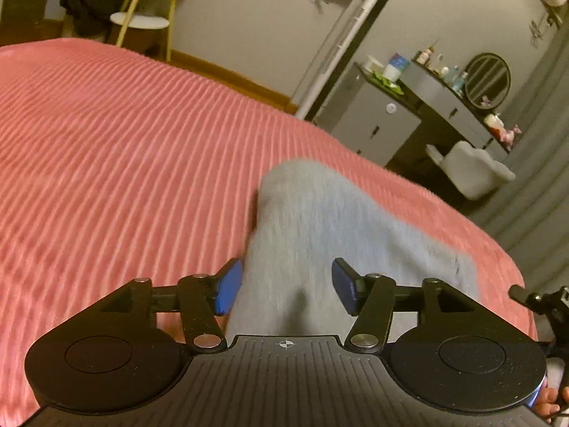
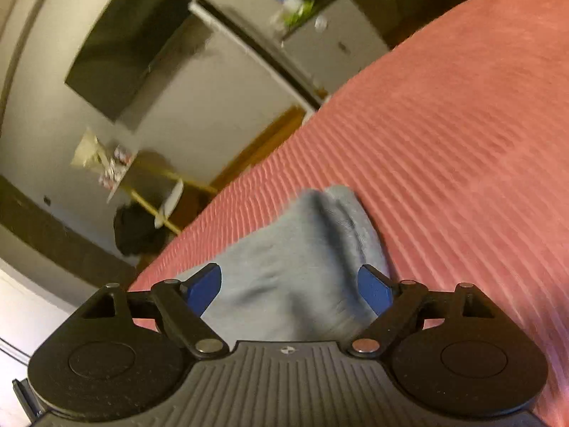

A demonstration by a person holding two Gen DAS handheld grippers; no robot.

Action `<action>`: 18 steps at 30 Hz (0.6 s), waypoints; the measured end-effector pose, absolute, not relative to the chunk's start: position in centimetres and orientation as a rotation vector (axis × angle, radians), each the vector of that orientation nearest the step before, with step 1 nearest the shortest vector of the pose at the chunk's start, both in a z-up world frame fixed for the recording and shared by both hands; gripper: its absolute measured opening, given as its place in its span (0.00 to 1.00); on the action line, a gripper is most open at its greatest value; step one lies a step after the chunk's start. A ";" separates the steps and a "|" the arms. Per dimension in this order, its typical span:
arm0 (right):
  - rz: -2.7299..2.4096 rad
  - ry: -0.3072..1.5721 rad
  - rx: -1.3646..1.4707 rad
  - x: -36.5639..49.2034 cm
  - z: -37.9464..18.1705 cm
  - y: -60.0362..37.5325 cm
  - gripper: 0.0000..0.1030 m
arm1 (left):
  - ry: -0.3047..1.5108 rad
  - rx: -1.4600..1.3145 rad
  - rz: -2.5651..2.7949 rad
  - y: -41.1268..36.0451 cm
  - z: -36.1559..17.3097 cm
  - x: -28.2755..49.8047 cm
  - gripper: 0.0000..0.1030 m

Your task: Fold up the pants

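Grey pants (image 1: 320, 227) lie on a pink ribbed bedspread (image 1: 106, 142), reaching away from me in the left wrist view. My left gripper (image 1: 286, 286) is open, its blue pads either side of the grey cloth, above it. In the right wrist view the pants (image 2: 291, 259) show a bunched fold at their far end on the bedspread (image 2: 444, 142). My right gripper (image 2: 290, 288) is open and empty over the cloth. Both views are blurred.
The bed's far edge runs close behind the pants. Beyond it stand a grey cabinet (image 1: 373, 121), a dresser with a round mirror (image 1: 487, 78), a grey chair (image 1: 473, 170) and a stool (image 1: 140, 21). The right gripper's body shows at the left view's right edge (image 1: 544, 302).
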State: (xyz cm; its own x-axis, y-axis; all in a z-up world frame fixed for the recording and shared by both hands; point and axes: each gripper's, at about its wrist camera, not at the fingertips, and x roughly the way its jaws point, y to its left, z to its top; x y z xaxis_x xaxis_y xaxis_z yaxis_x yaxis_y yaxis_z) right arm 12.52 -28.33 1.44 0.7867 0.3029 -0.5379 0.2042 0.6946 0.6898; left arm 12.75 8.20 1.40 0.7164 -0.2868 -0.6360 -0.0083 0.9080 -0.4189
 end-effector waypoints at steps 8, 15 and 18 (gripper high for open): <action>0.023 0.714 1.033 4.8 -3.8 -26.8 0.69 | 0.775 -0.405 -0.081 6.9 -2.6 5.9 0.66; 0.080 0.749 0.990 3.9 -4.5 -25.9 0.47 | 0.748 -0.459 -0.181 6.5 -1.9 4.6 0.63; 0.131 0.667 0.921 4.7 -2.2 -25.6 0.47 | 0.683 -0.479 -0.193 6.7 -0.3 5.3 0.63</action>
State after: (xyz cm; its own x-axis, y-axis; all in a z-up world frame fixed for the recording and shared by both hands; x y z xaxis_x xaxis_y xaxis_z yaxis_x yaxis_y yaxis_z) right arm 4.71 -25.64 -2.24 0.7930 0.3791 -0.4770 0.1714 0.6124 0.7717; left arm 5.33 6.69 -0.27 0.7631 -0.3239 -0.5593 0.0159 0.8745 -0.4847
